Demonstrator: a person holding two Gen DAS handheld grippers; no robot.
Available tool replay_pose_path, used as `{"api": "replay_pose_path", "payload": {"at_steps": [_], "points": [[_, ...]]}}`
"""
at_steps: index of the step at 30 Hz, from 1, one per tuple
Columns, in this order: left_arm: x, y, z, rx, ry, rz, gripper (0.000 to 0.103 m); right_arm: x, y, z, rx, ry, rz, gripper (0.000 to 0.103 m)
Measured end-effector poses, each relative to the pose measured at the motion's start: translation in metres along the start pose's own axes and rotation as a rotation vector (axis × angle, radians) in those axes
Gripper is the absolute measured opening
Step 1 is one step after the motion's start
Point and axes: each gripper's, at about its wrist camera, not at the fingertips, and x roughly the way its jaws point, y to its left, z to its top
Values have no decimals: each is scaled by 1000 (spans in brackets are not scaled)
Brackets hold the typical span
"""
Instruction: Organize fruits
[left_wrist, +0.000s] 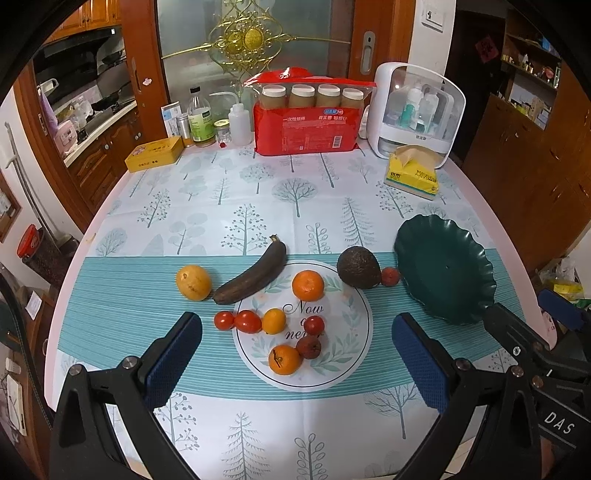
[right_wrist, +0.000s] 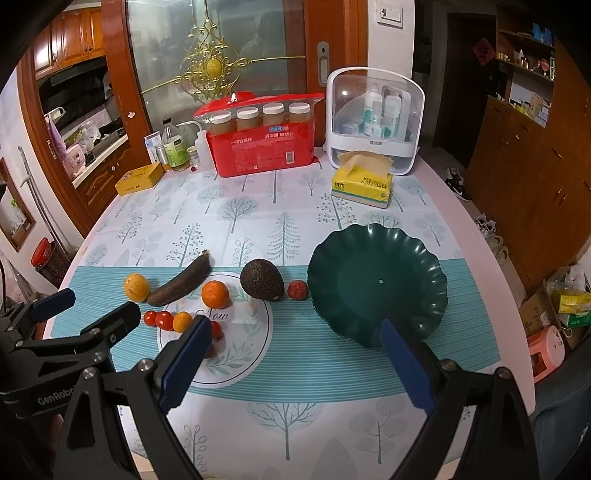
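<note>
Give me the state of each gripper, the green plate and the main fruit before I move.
left gripper: open, holding nothing
right gripper: open, holding nothing
green plate: upright, nothing in it
banana: dark-skinned, lying on the tablecloth
avocado: whole, on the tablecloth beside the plate
yellow tissue box: open, tissue sticking out
</note>
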Motion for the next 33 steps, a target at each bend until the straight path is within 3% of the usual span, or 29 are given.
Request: {"api": "replay_pose_path", "payload": {"at_steps": [26, 33], "points": [[-20, 11, -7, -8, -19, -14, 102, -13, 2, -2, 7, -19, 22, 93], [-25, 18, -1, 29, -30, -12, 102, -18, 10, -2, 17, -36, 13, 93]]}}
